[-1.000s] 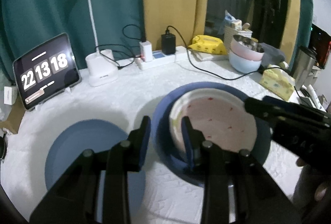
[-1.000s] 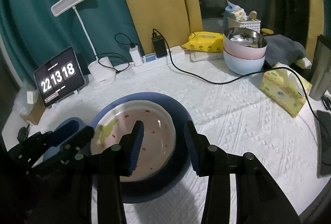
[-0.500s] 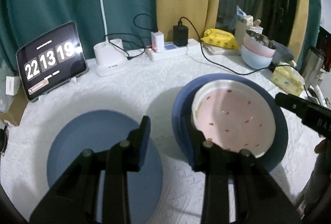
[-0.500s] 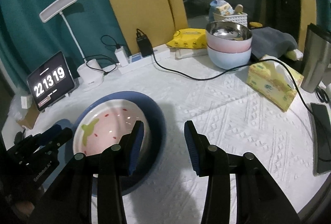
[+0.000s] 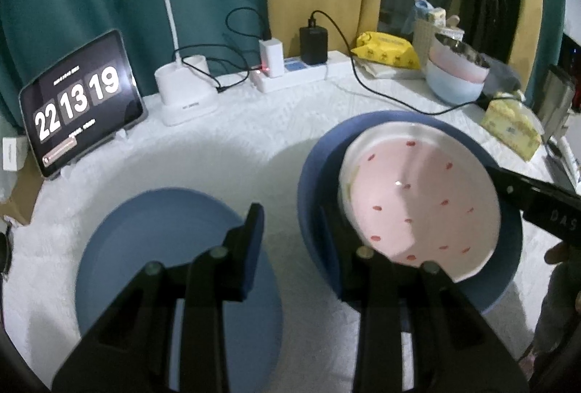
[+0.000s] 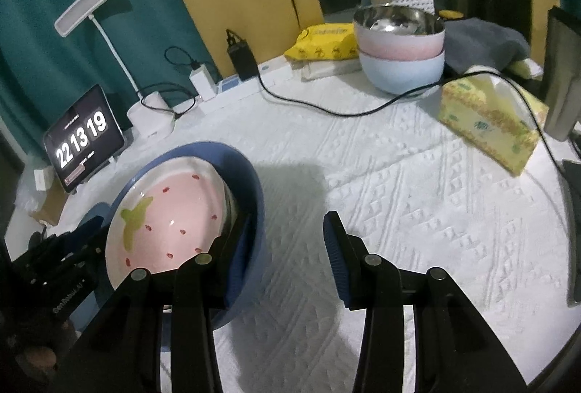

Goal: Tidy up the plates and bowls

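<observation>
Two plates (image 5: 421,207) between both hand-held grippers (image 5: 292,233)

The room is dim and a bit blurry. Edges bend round and go black. The clock screen (image 5: 78,98) glows bright.

Pink plate (image 5: 421,207) with red specks, blue bowl (image 5: 316,175), blue plate (image 5: 152,247), white embossed tablecloth (image 6: 417,193)
</observation>
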Action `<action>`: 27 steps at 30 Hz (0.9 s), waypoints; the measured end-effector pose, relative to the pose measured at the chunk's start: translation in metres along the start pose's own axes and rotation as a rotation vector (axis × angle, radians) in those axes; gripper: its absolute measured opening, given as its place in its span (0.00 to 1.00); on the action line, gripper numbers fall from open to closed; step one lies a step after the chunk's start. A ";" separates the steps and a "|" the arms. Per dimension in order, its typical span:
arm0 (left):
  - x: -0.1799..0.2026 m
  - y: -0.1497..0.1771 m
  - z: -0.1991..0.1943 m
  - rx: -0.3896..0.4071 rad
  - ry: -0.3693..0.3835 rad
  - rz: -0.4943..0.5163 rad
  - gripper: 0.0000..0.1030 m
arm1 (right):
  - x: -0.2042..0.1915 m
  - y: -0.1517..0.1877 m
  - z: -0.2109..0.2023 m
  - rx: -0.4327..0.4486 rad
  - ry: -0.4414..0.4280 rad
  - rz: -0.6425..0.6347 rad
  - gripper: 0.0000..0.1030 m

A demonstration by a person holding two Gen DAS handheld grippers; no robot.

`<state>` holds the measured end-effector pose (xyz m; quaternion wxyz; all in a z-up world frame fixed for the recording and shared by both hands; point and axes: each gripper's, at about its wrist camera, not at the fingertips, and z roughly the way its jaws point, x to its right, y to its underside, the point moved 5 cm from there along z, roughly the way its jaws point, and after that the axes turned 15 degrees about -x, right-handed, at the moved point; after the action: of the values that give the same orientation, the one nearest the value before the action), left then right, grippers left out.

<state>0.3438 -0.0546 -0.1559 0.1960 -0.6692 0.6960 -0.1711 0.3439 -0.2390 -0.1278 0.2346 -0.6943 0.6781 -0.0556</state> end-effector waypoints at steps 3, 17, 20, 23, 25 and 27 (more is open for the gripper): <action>0.001 -0.002 0.004 -0.018 0.005 0.003 0.32 | -0.004 -0.001 0.001 0.003 0.046 -0.026 0.42; -0.001 -0.006 0.011 -0.007 0.054 -0.050 0.19 | 0.009 -0.005 0.016 -0.023 -0.045 0.110 0.43; 0.005 -0.007 0.010 0.004 0.066 -0.029 0.11 | 0.004 -0.005 0.015 -0.016 -0.069 0.099 0.28; 0.005 -0.007 0.009 0.013 0.072 -0.031 0.10 | -0.006 -0.005 0.013 -0.012 -0.084 0.067 0.09; 0.004 -0.006 0.008 0.015 0.080 -0.031 0.10 | -0.012 -0.007 0.012 -0.008 -0.062 0.056 0.08; 0.003 -0.006 0.007 0.015 0.086 -0.030 0.10 | -0.012 -0.007 0.012 -0.007 -0.060 0.064 0.08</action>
<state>0.3522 -0.0580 -0.1595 0.1680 -0.6702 0.6924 -0.2079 0.3542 -0.2242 -0.1328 0.2543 -0.6744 0.6927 -0.0248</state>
